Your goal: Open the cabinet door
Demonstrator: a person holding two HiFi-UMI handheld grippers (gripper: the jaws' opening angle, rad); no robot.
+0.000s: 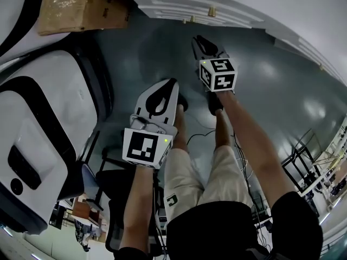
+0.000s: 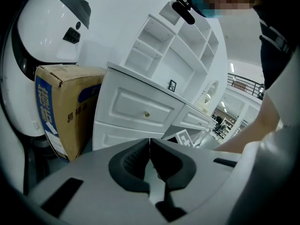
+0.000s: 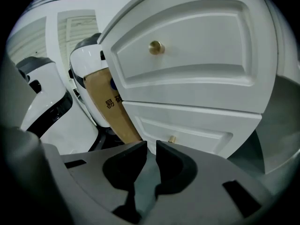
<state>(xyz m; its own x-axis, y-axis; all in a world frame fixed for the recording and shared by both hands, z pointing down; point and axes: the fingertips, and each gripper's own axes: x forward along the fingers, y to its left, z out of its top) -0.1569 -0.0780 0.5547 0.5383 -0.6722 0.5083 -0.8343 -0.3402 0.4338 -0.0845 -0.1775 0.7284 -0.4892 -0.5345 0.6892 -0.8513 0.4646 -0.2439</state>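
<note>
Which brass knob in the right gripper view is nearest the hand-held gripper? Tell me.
The lower knob, which shows just above the tips of the right hand-held gripper. The upper knob sits much higher in that view, well away from the tips.

Cardboard box [image 2: 65,111] bears Chinese print, seemingly 易碎品

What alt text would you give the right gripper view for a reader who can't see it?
The right gripper, jaws slightly apart and empty, points at a white cabinet with two stacked panelled fronts; its upper knob and lower knob are brass. A cardboard box stands beside the cabinet at the picture's left.
</note>
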